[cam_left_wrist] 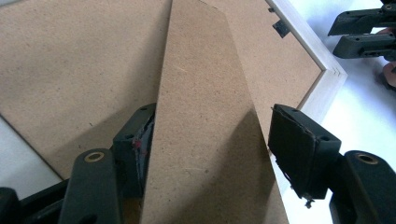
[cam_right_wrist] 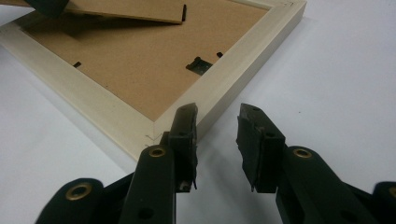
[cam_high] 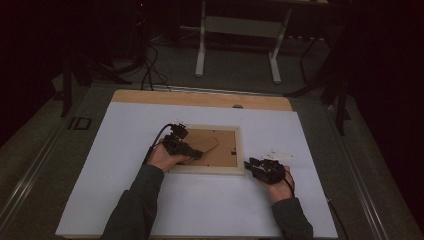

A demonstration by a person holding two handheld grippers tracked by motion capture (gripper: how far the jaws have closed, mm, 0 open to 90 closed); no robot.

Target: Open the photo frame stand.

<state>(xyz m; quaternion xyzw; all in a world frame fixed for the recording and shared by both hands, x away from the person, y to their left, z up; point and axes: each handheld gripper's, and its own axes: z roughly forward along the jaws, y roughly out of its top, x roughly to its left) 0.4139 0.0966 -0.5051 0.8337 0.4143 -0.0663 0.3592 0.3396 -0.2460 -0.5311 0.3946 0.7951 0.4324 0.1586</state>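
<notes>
Two grippers flank the picture frame (cam_high: 206,147) lying face down mid-frame on the white tabletop (cam_high: 150,200): left gripper (cam_left_wrist: 205,144) jaws apart around its raised easel stand (cam_left_wrist: 205,116) (fibreboard), right gripper (cam_right_wrist: 217,135) jaws apart at the frame's corner.

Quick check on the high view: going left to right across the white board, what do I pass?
Left tongs over the brown fibreboard back of the pale wooden picture frame → right tongs just off the frame's near right corner → small white paper slip lying on the white board.
</notes>
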